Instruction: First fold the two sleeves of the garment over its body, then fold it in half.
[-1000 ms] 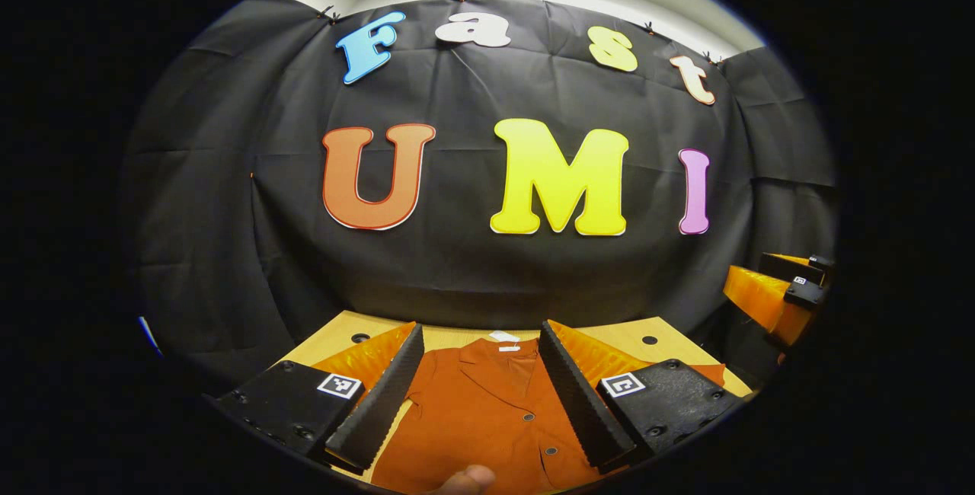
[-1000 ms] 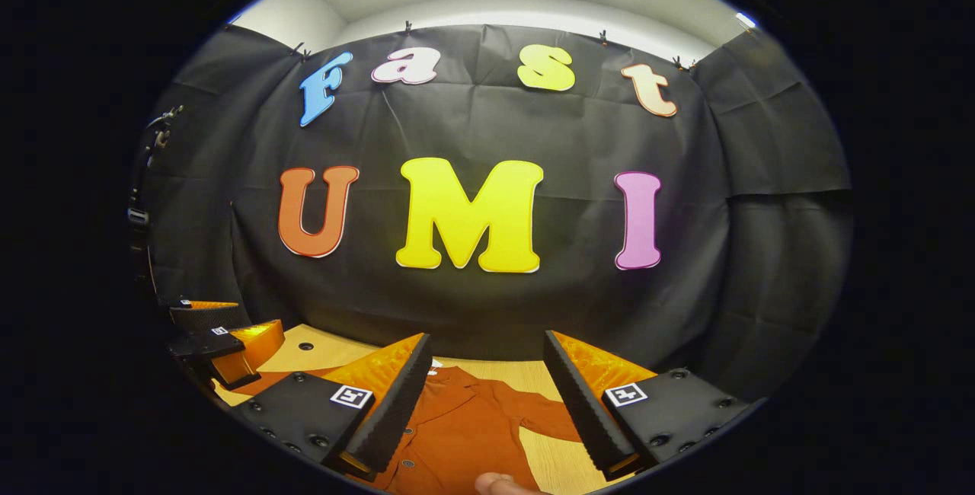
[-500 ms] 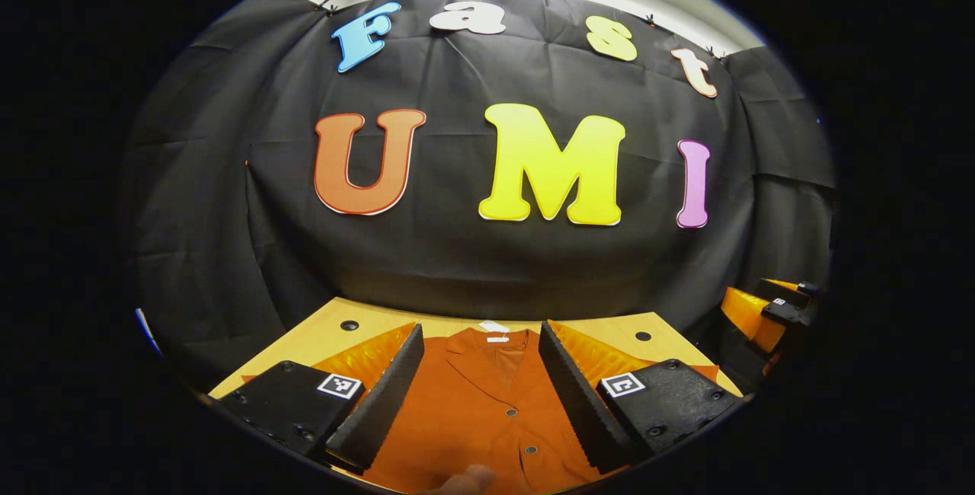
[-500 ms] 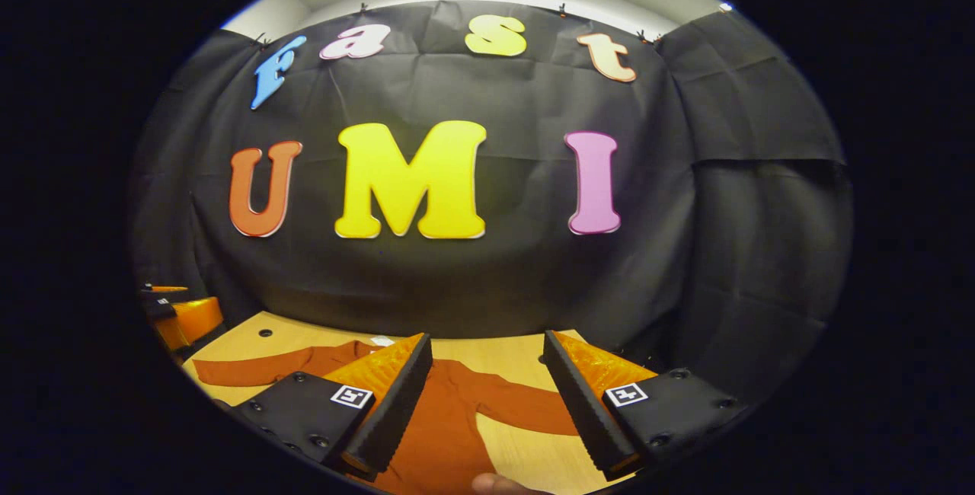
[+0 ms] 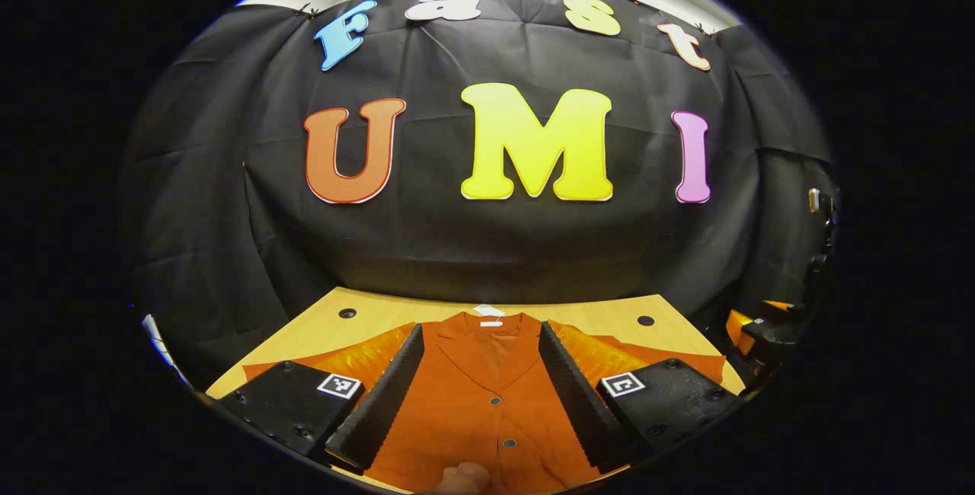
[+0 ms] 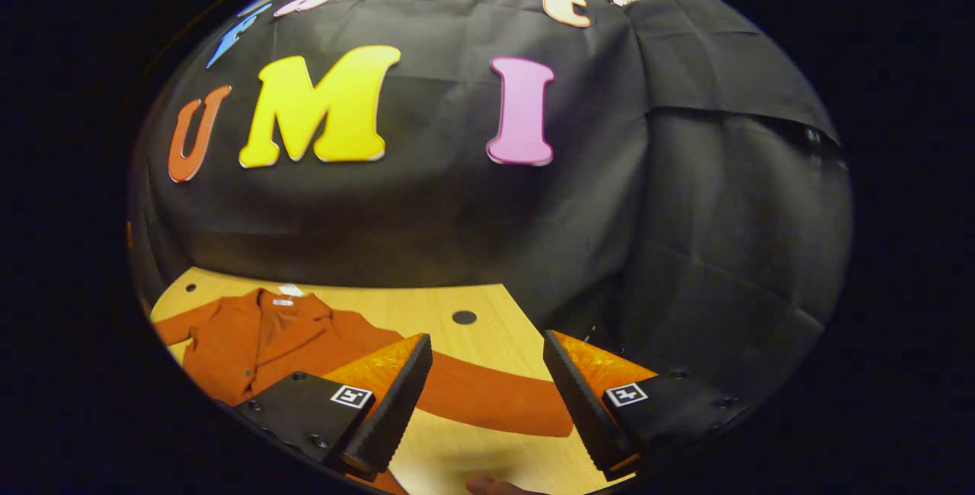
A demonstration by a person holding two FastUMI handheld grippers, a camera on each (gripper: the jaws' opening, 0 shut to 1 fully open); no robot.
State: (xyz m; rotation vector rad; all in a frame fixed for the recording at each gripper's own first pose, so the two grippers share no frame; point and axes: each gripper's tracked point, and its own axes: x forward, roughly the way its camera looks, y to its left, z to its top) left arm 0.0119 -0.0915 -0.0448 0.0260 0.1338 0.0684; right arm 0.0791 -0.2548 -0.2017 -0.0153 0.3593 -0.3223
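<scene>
Both tongs hang released above the table, jaws spread wide with nothing between them. The left gripper [image 5: 480, 396] hovers over the middle of the garment [image 5: 487, 396], its fingers framing the collar and the buttoned front; it looks parked there, ready rather than working. The right gripper [image 6: 487, 396] is turned toward the right side of the wooden table [image 6: 487, 312], and its open jaws straddle the right sleeve [image 6: 487, 403], which lies stretched out flat, away from the body of the garment [image 6: 259, 343]. The gap between sleeve and fingers is hard to judge, but the fingers seem above the cloth, not touching it.

The rust-coloured garment lies face up, spread flat across the table, collar and its small white label [image 5: 487, 312] at the far edge by the booth wall, both sleeves extended sideways. Nothing is folded yet, so the task is at its very start.

The wide spread of the right jaws suits the likely first step: coming down around the sleeve near its cuff, pinching it, and carrying it left over the body. Since the cloth is thin and lies flat on the wood, a shallow pinch could slip off.
</scene>
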